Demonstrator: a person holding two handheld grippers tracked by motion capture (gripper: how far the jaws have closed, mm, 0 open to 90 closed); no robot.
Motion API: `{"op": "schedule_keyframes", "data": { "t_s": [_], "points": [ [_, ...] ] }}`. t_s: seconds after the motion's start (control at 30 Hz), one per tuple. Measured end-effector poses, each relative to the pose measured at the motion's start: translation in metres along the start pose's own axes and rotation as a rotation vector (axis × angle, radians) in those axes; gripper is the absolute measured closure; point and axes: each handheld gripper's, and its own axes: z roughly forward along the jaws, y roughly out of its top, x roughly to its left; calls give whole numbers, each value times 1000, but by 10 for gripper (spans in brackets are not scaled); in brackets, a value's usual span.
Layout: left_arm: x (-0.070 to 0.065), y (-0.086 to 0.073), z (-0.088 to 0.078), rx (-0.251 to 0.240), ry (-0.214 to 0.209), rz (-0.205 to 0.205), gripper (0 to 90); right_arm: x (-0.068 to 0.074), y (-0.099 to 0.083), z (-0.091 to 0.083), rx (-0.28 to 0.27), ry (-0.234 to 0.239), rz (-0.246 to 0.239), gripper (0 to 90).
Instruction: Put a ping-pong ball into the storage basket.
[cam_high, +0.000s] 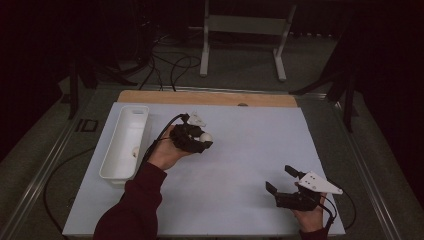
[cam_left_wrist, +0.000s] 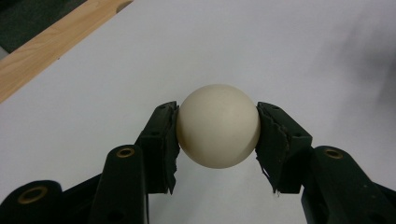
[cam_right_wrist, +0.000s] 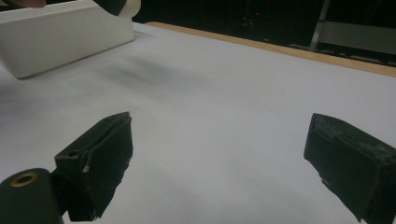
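Resting at the near right edge of the white table sheet (cam_high: 240, 165), the right gripper (cam_high: 281, 179) sits in the person's right hand (cam_high: 311, 215) with its jaws spread wide — nothing lies between them, and in the right gripper view bare sheet shows in the gap. Its grey three-cornered plate (cam_high: 316, 182) points off to the right.

Farther in and to the left, the left gripper (cam_high: 202, 142) is held above the sheet by the person's left hand (cam_high: 165, 152), a dark red sleeve (cam_high: 132, 210) running back to the near edge. Its jaws are clamped on a cream-white ball (cam_left_wrist: 218, 125) — the left gripper view shows one black pad (cam_left_wrist: 163, 140) pressed against each side of the ball, at about its widest part, with the white sheet beneath. In the high view the ball (cam_high: 205, 137) peeks out at the gripper's tip, near the middle of the sheet and just right of the tray.

Left of that hand stands a long white plastic tray (cam_high: 107, 167), lying lengthwise along the sheet's left side; a small pale round thing (cam_high: 135, 153) sits inside it, too small to tell what it is.

Beyond the sheet, a strip of the wooden tabletop (cam_high: 200, 97) shows along the far edge. Past that, black cables (cam_high: 170, 65) trail over the floor near a white metal stand (cam_high: 240, 30).
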Motion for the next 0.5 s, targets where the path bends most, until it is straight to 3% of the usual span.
{"op": "schedule_keyframes", "data": {
  "t_s": [0.5],
  "points": [
    [0,-3,-11,5,7,19,513,0,0,0,3,0,-1,78]
  ]
}}
